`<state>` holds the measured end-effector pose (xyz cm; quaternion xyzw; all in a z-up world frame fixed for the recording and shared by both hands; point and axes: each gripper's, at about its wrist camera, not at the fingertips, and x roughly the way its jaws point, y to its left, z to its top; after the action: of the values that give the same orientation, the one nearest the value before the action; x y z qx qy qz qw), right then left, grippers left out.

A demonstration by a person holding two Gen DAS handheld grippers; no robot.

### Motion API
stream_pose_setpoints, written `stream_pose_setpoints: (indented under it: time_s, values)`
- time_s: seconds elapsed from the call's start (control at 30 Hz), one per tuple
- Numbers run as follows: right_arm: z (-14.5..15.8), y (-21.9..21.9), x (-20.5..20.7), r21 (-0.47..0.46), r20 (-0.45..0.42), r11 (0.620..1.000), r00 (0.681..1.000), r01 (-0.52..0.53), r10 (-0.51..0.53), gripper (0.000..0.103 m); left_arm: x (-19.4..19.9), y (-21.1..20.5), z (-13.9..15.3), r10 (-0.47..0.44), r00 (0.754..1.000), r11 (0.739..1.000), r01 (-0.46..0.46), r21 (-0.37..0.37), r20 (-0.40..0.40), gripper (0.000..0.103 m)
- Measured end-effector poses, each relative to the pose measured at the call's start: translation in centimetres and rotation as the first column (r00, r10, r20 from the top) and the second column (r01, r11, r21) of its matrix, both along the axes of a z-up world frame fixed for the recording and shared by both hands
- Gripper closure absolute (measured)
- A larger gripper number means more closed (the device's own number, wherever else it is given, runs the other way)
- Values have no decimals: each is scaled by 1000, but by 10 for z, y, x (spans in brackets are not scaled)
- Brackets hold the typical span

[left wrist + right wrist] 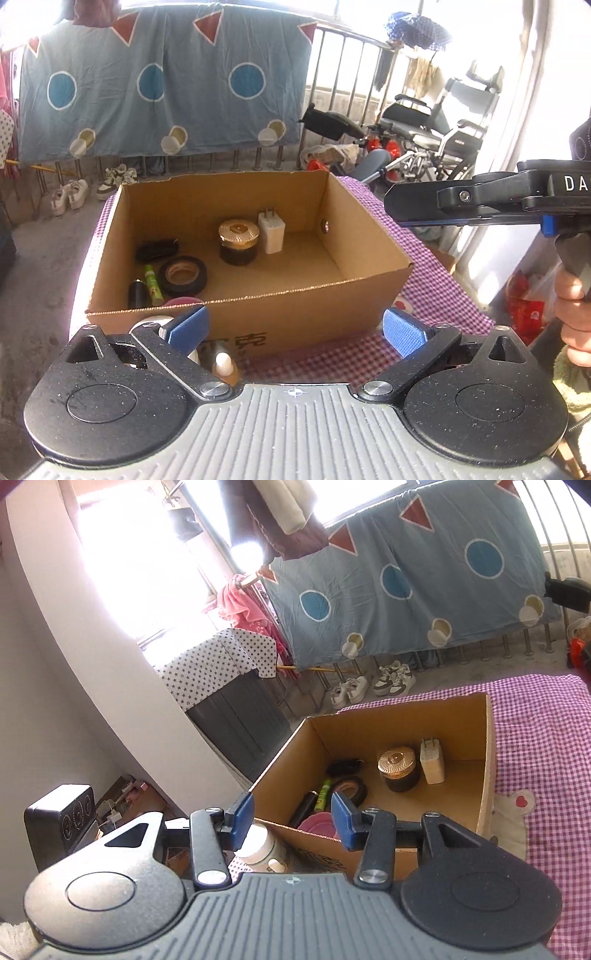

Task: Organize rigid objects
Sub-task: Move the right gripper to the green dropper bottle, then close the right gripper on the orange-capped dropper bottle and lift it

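Left gripper: jaws spread wide, blue pads well apart, nothing between them; it hovers just short of the box's near wall
Right gripper: jaws partly apart, narrower than the left, gripping nothing; seen from the left wrist it reaches in from the right edge, a hand on its handle
Cardboard box: open-topped, standing on a purple checked cloth
Jar with gold lid: upright in the box towards the far wall
White plug adapter: upright, just right of the jar, prongs up
Black tape roll: flat on the box floor, near-left of the jar
Green tube: left of the tape, beside a black cylinder
Dark object: far-left corner of the box, too unclear to identify
Pink item: against the near wall inside the box
White bottle: outside the box, by its near-left corner
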<state>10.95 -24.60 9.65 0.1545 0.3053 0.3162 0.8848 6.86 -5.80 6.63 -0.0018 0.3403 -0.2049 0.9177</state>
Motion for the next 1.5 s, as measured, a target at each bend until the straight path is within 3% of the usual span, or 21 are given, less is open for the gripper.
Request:
stream_pose_setpoints:
  time_s: [0.13,0.23,0.37,0.57,0.67,0.93,1.0,1.17,1.5]
  values:
    - [-26,37,-7,-96,-17,995,999,-36,34,54,-7,3,-32,5,999,1000,-5,4,-48,4]
    - [-42,69,-8,-177,-42,981,996,-83,77,54,-8,5,-51,28,999,999,-28,17,-26,5]
    - [-54,102,-8,-267,-41,955,991,-131,125,54,-6,8,-76,73,997,994,-74,80,9,20]
    - [-67,128,1,-351,-56,923,987,-158,148,57,6,8,-105,113,994,991,-111,79,-14,40]
    - [-72,135,6,-381,-59,910,986,-164,153,60,5,6,-112,134,991,986,-135,100,10,42]
    - [-83,139,20,-394,-92,901,984,-179,155,75,9,7,-126,155,988,984,-156,85,19,49]
    - [-84,139,21,-400,-97,899,983,-180,154,79,11,9,-125,160,987,984,-161,72,21,56]
    - [-85,134,23,-401,-97,902,986,-162,135,80,13,10,-124,169,985,983,-171,59,31,71]
    - [-61,114,3,-383,-64,913,990,-139,123,79,0,-12,-106,120,990,991,-123,46,68,72]
